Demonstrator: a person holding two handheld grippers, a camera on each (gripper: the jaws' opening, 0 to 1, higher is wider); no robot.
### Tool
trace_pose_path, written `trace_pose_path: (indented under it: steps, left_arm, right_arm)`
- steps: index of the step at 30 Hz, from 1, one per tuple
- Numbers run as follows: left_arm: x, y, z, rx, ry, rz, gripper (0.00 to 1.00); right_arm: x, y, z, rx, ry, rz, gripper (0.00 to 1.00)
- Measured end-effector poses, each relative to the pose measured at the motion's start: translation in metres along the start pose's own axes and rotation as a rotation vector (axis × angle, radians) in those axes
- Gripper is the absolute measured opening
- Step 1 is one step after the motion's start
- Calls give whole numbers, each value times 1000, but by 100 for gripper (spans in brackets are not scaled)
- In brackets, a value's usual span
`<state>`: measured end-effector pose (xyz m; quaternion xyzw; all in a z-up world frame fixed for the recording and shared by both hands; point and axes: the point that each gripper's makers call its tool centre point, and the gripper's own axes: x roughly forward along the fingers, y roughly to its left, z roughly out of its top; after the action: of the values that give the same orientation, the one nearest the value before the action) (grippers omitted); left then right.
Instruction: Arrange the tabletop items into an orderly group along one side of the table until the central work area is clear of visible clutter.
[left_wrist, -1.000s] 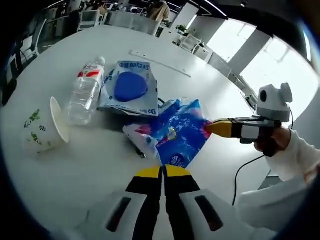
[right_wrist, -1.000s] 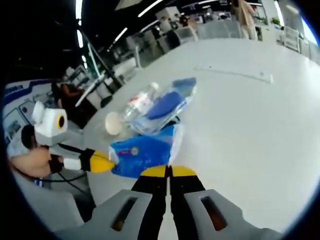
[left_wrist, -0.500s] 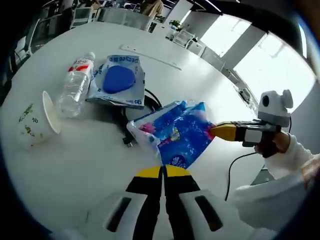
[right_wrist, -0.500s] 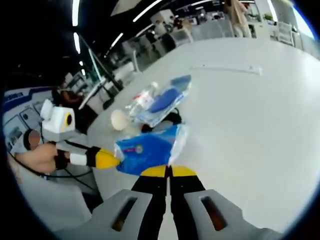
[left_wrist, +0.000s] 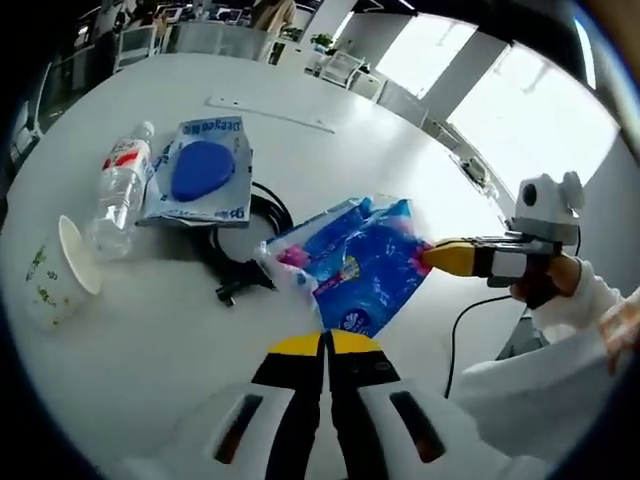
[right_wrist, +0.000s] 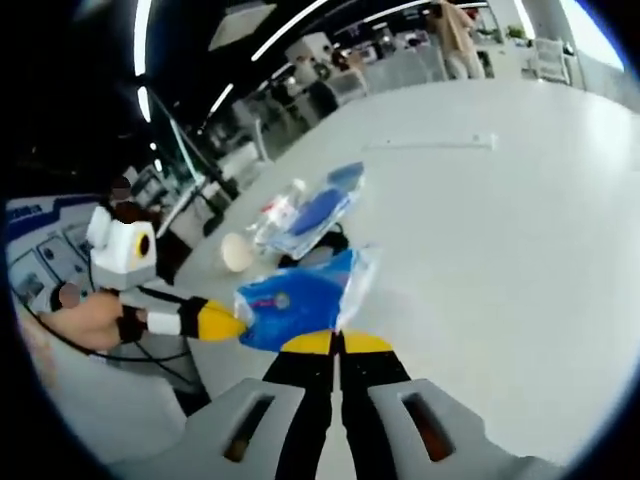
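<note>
A blue patterned plastic packet (left_wrist: 360, 270) hangs just above the white table (left_wrist: 150, 350), held at two edges. My left gripper (left_wrist: 325, 344) is shut on its near edge. My right gripper (left_wrist: 432, 257) comes in from the right, shut on the packet's right corner. In the right gripper view the same packet (right_wrist: 295, 298) sits just past my right gripper (right_wrist: 337, 343), and the left gripper (right_wrist: 232, 322) pinches it from the left. A black cable (left_wrist: 240, 262) lies under the packet.
Past the packet lie a clear pouch with a blue disc (left_wrist: 200, 178), a water bottle (left_wrist: 115, 192) on its side and a tipped paper cup (left_wrist: 55, 278). A thin white strip (left_wrist: 270, 113) lies farther off. A person's hand (left_wrist: 560, 285) holds the right gripper. Chairs ring the table.
Both grippers have carried the blue packet away from the pouch, bottle and cup. The black cable that lay mostly under it now shows.
</note>
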<state>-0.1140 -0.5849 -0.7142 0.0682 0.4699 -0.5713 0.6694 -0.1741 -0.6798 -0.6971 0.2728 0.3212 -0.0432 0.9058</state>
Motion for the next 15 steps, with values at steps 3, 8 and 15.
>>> trace_pose_path:
  steps: [3, 8, 15]
  left_arm:
    - [3, -4, 1, 16, 9, -9, 0]
    - [9, -6, -4, 58, 44, -11, 0]
    - [19, -13, 2, 88, 75, -43, 0]
  right_arm:
    - [-3, -2, 0, 9, -7, -1, 0]
    - [-6, -3, -3, 13, -11, -6, 0]
    - [-12, -12, -1, 3, -25, -34, 0]
